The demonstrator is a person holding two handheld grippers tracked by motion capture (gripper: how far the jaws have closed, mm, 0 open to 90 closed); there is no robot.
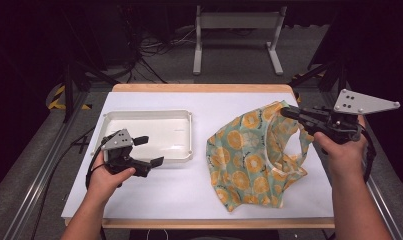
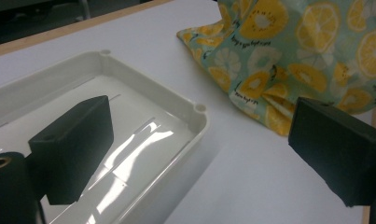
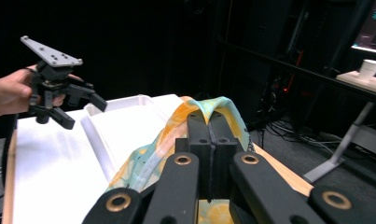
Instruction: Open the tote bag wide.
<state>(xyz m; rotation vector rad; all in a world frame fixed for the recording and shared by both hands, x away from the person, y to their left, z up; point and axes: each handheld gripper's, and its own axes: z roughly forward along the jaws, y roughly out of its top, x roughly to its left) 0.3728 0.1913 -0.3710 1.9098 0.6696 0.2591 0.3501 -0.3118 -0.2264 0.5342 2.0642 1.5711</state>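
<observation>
A teal cloth bag (image 1: 249, 160) printed with orange slices lies crumpled on the right half of the white table. My right gripper (image 1: 285, 113) is shut on the bag's upper rim and holds that edge lifted off the table; in the right gripper view the fabric (image 3: 148, 154) runs up into the closed jaws of that gripper (image 3: 208, 119). An empty white tray (image 1: 149, 114) sits left of centre. My left gripper (image 1: 151, 150) hovers open over the tray's near right corner (image 2: 195, 116), with nothing between its jaws. From the left gripper view, the bag (image 2: 293, 51) lies beyond the tray.
The table's wooden edge (image 1: 199, 88) borders the far side. A white metal stand (image 1: 236, 22) and loose cables lie on the floor behind. Bare white tabletop (image 1: 164, 192) stretches in front of the tray. A paper cup (image 3: 370, 70) stands on a shelf off to the right.
</observation>
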